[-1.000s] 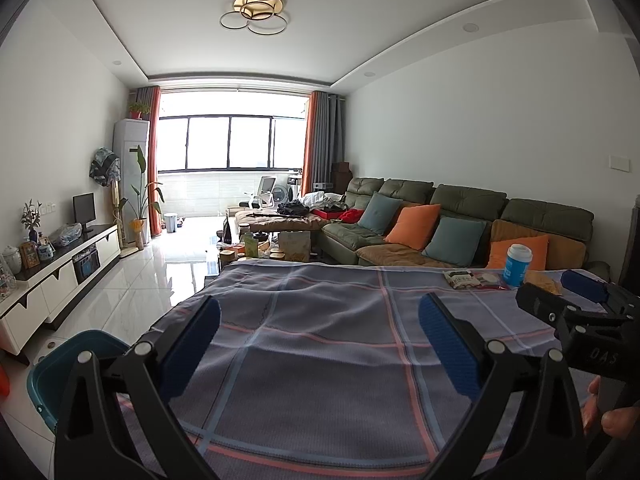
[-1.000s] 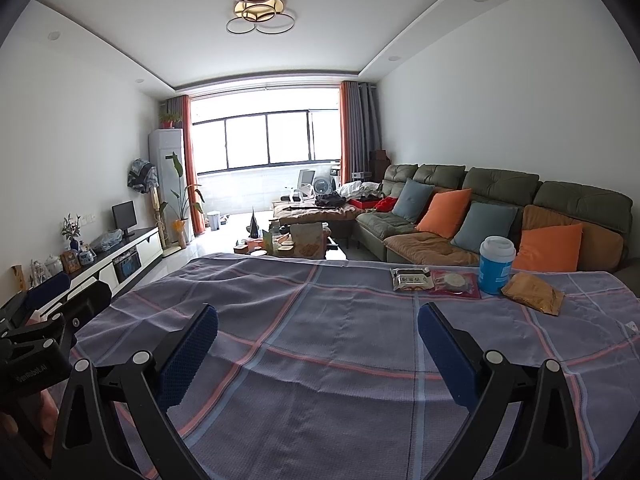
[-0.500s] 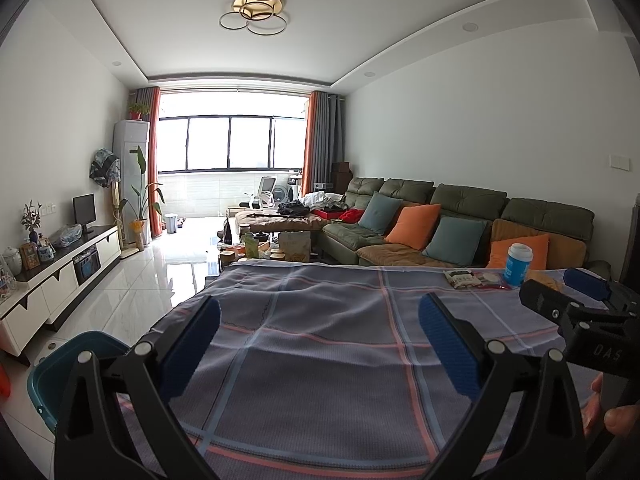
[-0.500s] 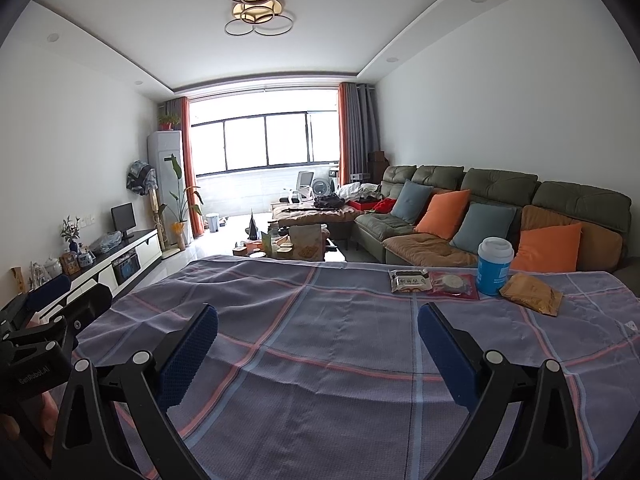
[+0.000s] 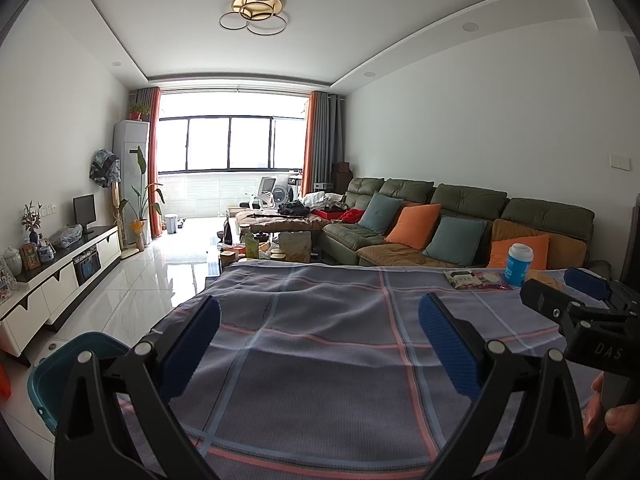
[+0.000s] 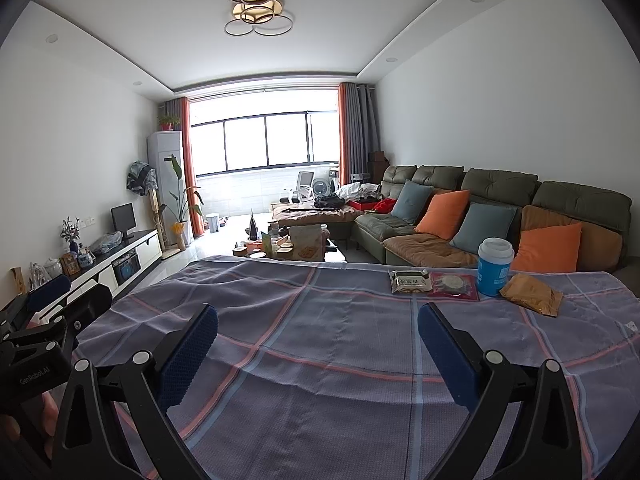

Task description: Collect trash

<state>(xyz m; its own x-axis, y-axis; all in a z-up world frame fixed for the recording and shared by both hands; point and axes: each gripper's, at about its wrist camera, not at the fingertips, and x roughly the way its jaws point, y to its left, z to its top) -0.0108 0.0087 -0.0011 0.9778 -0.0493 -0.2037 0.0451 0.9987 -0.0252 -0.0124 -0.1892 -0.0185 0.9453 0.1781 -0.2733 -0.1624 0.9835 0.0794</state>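
Both my left gripper (image 5: 319, 344) and right gripper (image 6: 318, 344) gape empty. Across the plaid cloth, the crinkly brown foil pouch (image 6: 531, 294) beside the blue lidded cup (image 6: 494, 266) looks light, probably slippery; I'd pinch its edge.

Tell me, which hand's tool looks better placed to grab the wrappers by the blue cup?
Probably the right. The right tool is open with the wrappers and blue cup ahead on its side. From the left tool, also open, they lie far right, beyond the other tool.
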